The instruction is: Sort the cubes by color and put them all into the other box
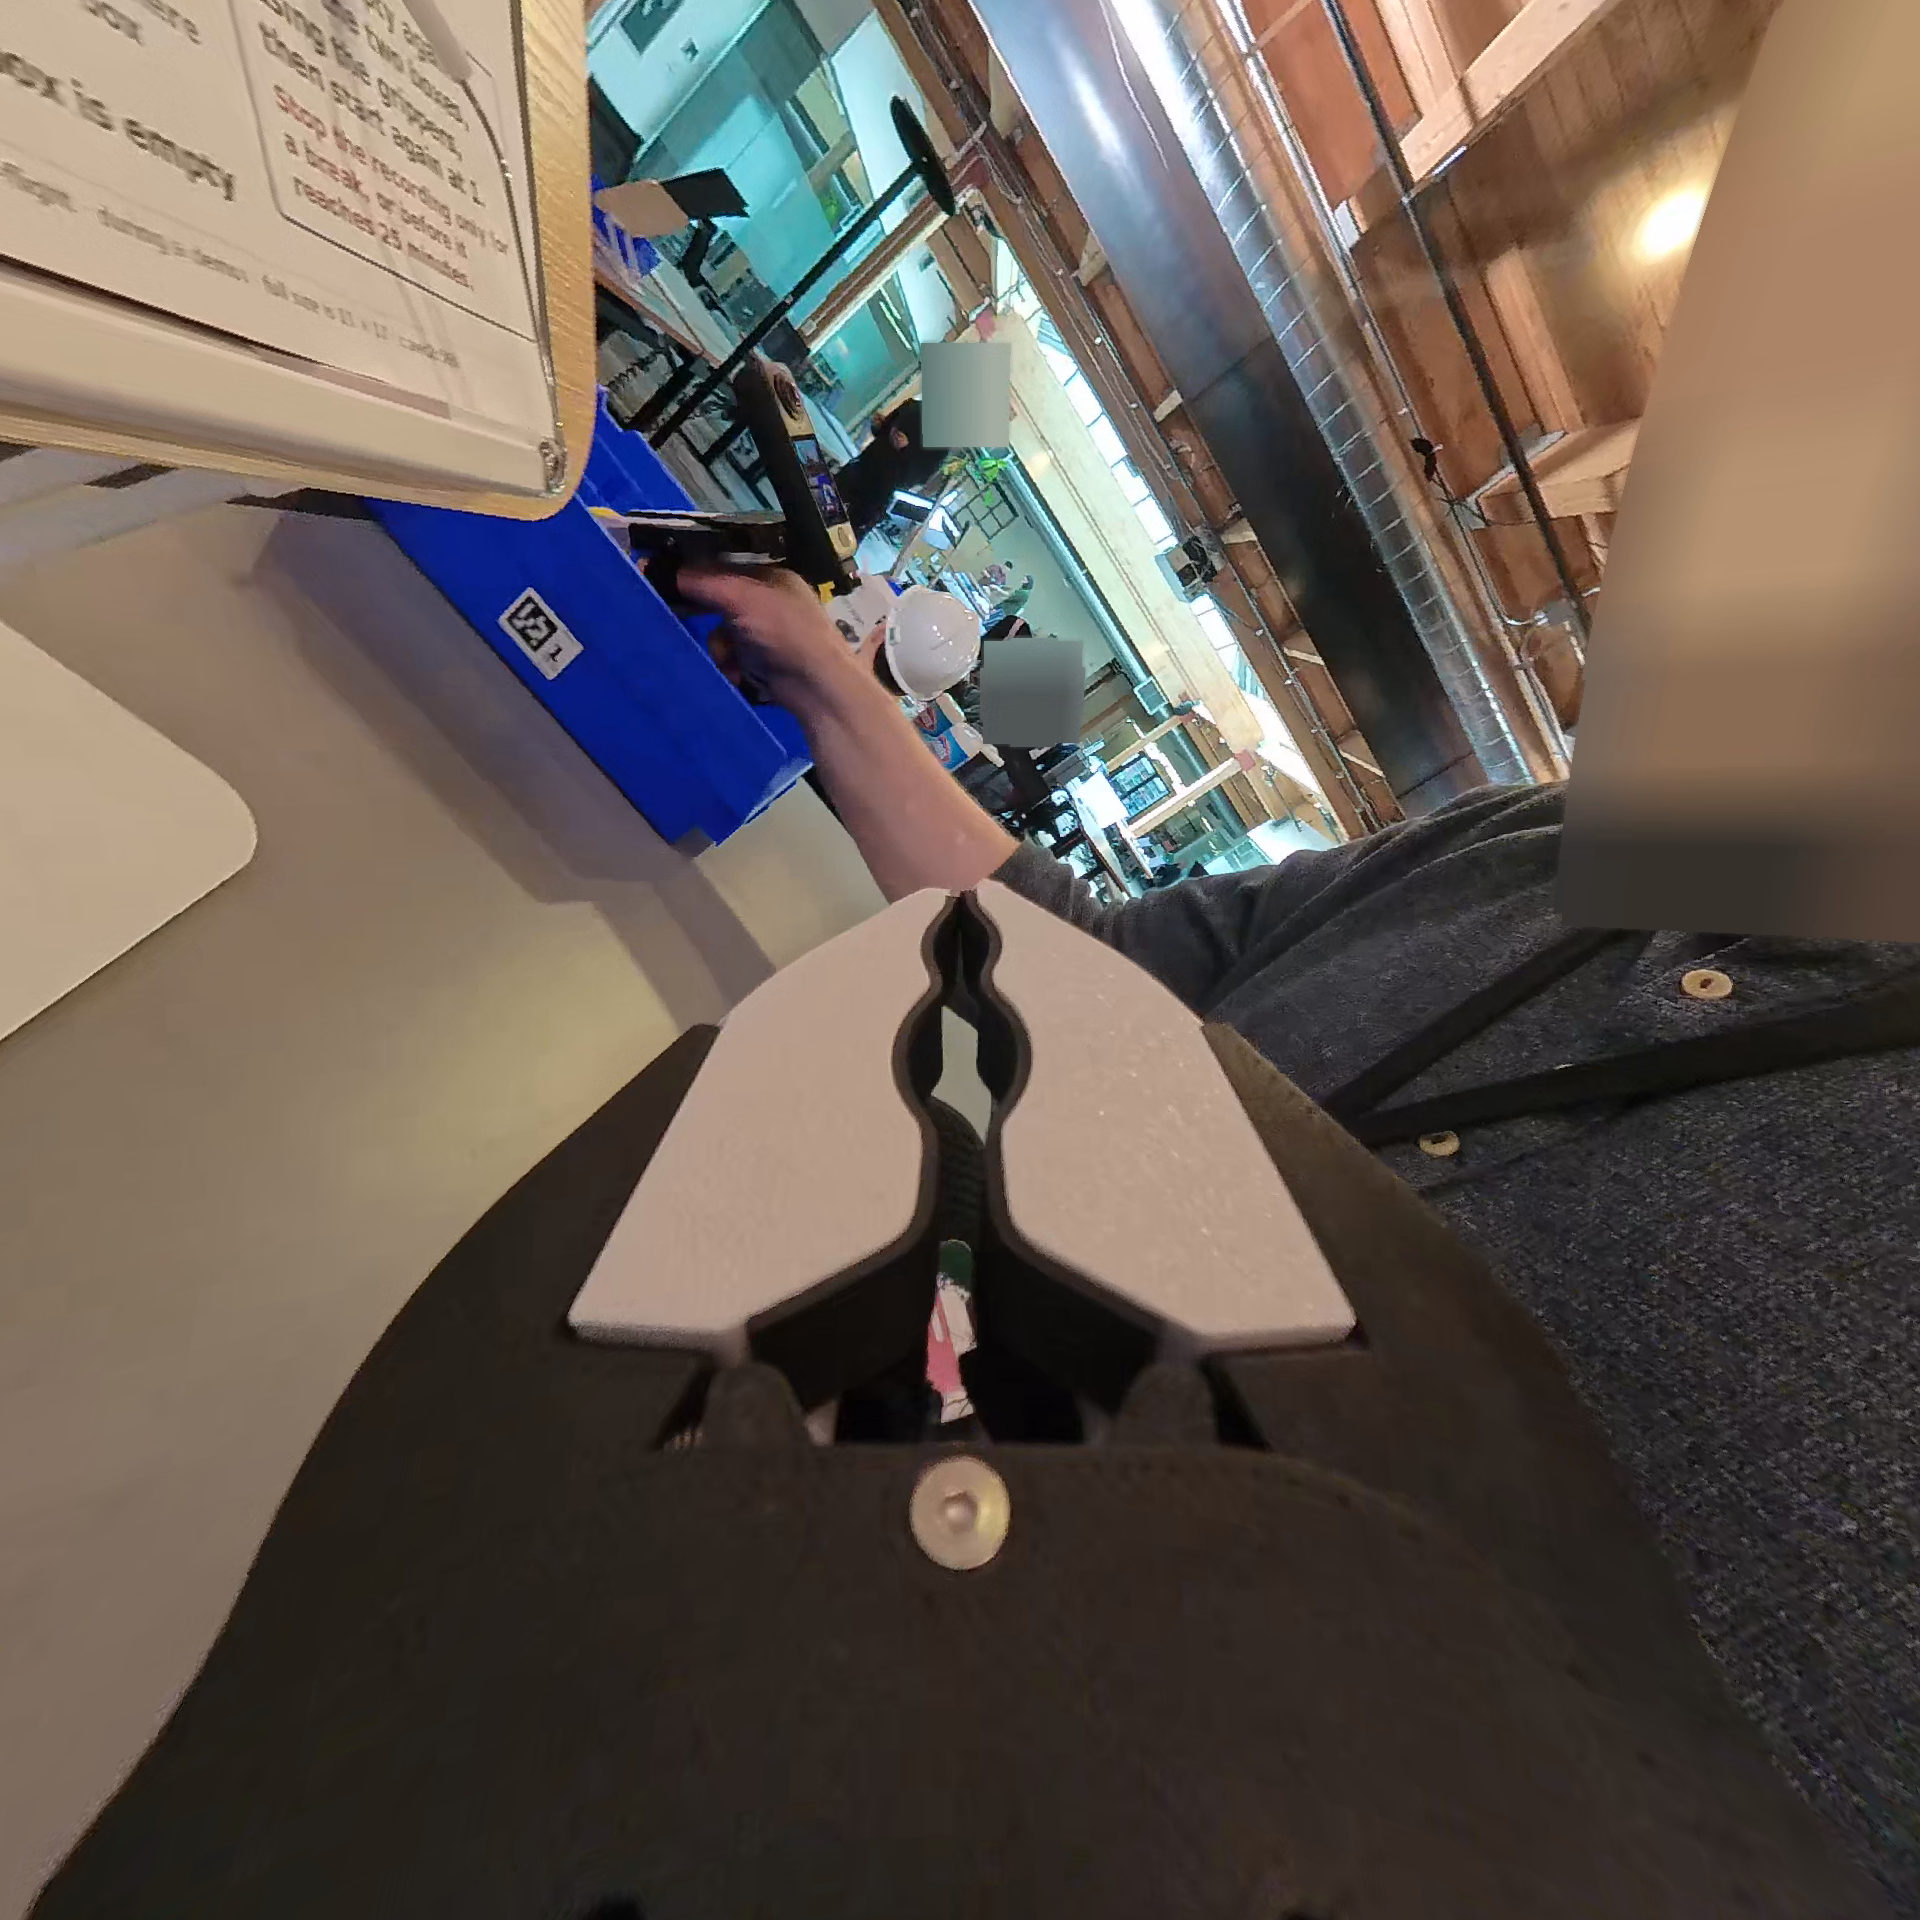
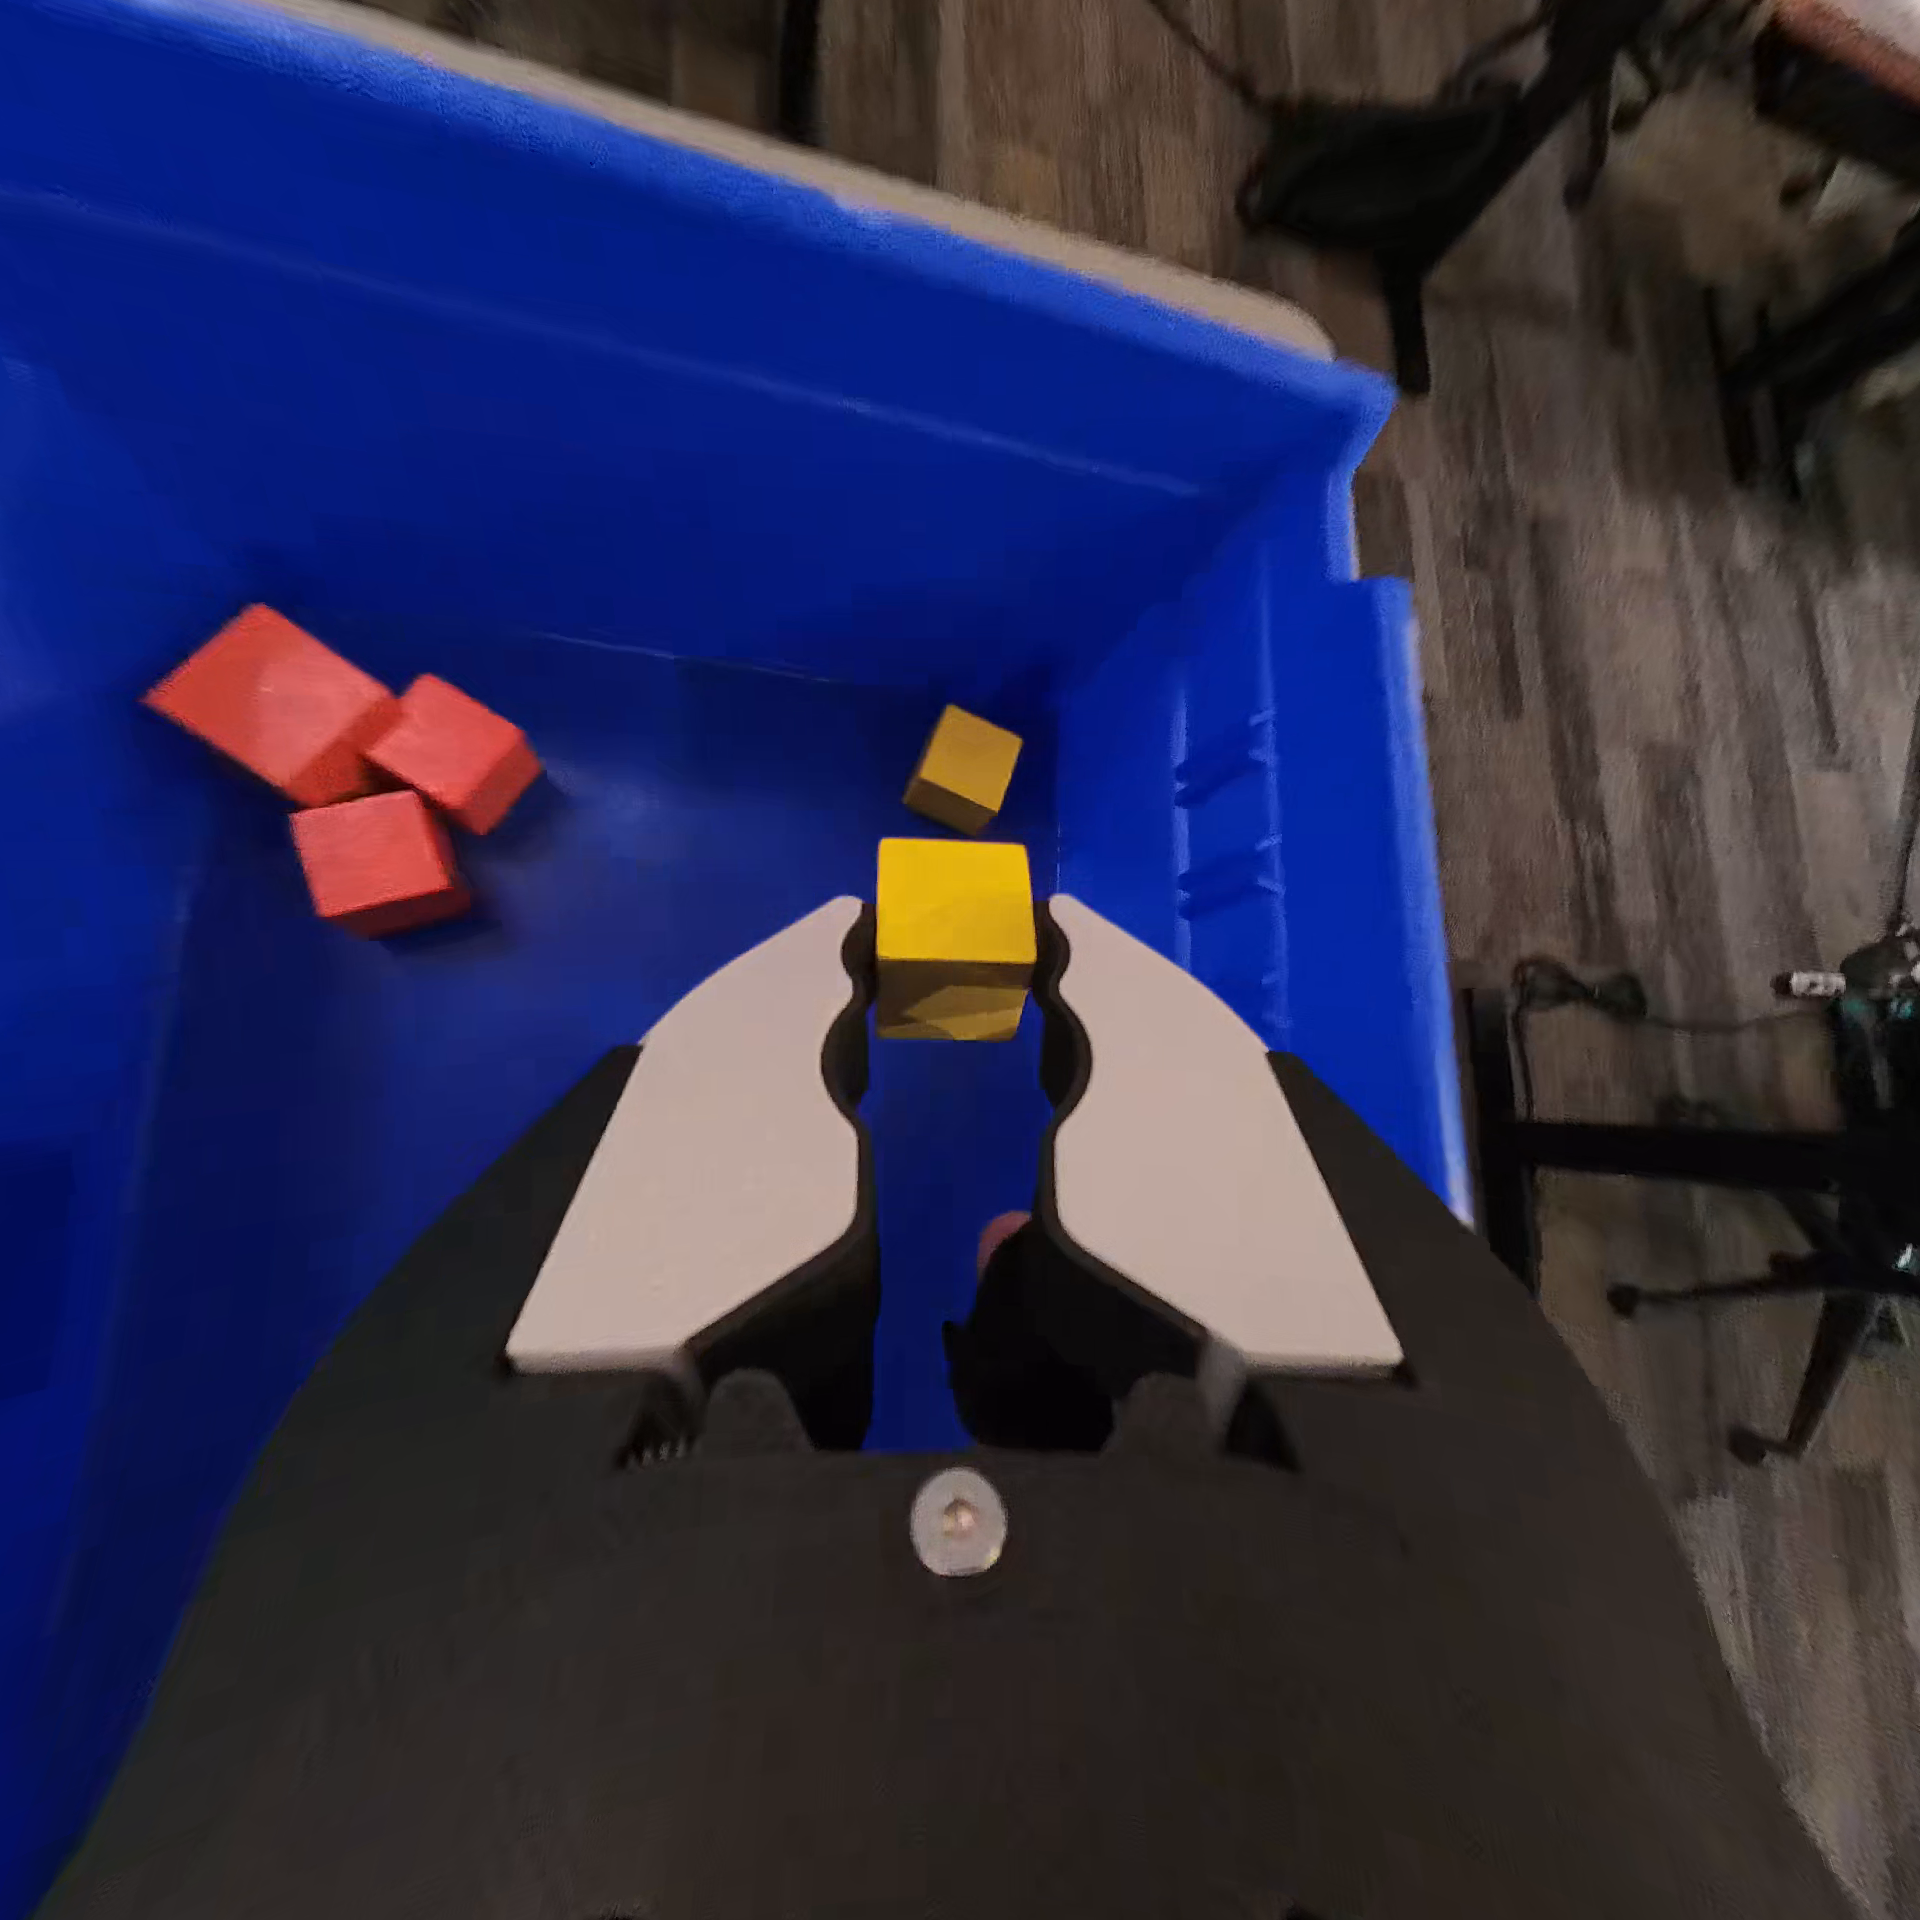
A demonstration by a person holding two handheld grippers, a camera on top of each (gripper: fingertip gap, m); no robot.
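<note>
My right gripper is shut on a yellow cube and holds it over the right part of a blue box. Another yellow cube lies on the box floor just beyond it. Three red cubes lie together at the left of the floor. My left gripper is shut with nothing between its fingertips. It is tilted up, away from the table. In the left wrist view the blue box stands farther off, and a hand holds the right gripper over it.
A white board with printed sheets stands at the top left of the left wrist view. A white pad lies on the table at the left. A person's arm and dark shirt fill the right. Floor and chair legs lie beyond the box.
</note>
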